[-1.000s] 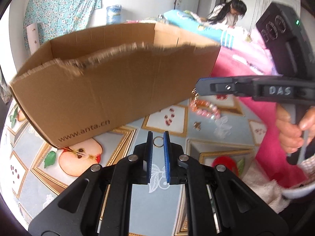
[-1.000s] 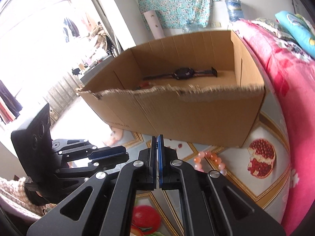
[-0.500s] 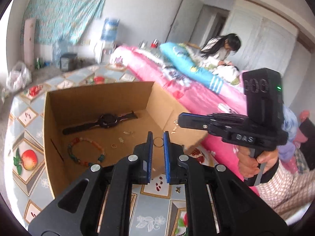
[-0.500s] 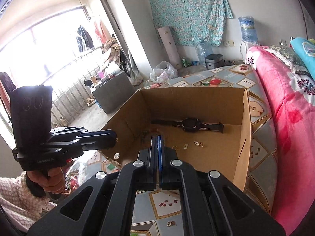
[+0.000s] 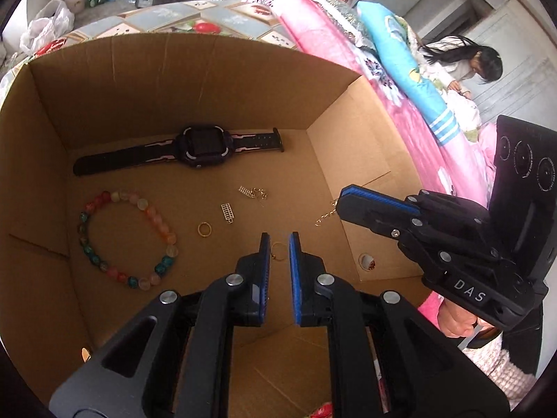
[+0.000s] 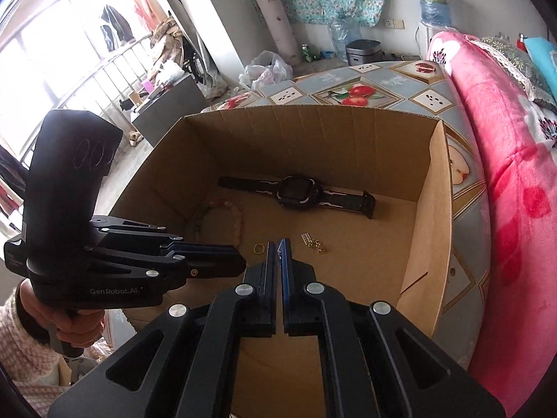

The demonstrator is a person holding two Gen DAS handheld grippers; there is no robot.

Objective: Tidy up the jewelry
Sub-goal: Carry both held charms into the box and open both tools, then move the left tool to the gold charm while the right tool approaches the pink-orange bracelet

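Observation:
An open cardboard box (image 5: 146, 80) holds a black watch (image 5: 198, 146), a multicoloured bead bracelet (image 5: 104, 230), a gold ring (image 5: 204, 229) and small gold charms (image 5: 228, 213). My left gripper (image 5: 278, 248) is shut on a thin gold hoop earring (image 5: 277, 251) and holds it over the box floor. My right gripper (image 5: 343, 205), seen from the left wrist, is shut on a small gold chain (image 5: 325, 216) that dangles from its tip over the box. In the right wrist view the box (image 6: 424, 237), watch (image 6: 299, 193) and right gripper (image 6: 278, 249) show.
The box stands on a fruit-patterned tablecloth (image 6: 383, 87). A pink bed (image 6: 515, 181) runs along the right side, with a person (image 5: 466, 66) sitting on it. A plastic bag (image 5: 45, 28) and bottles lie on the floor beyond the table.
Both grippers rose from table level beside the box to above it and now point down into it. The left still holds the hoop earring.

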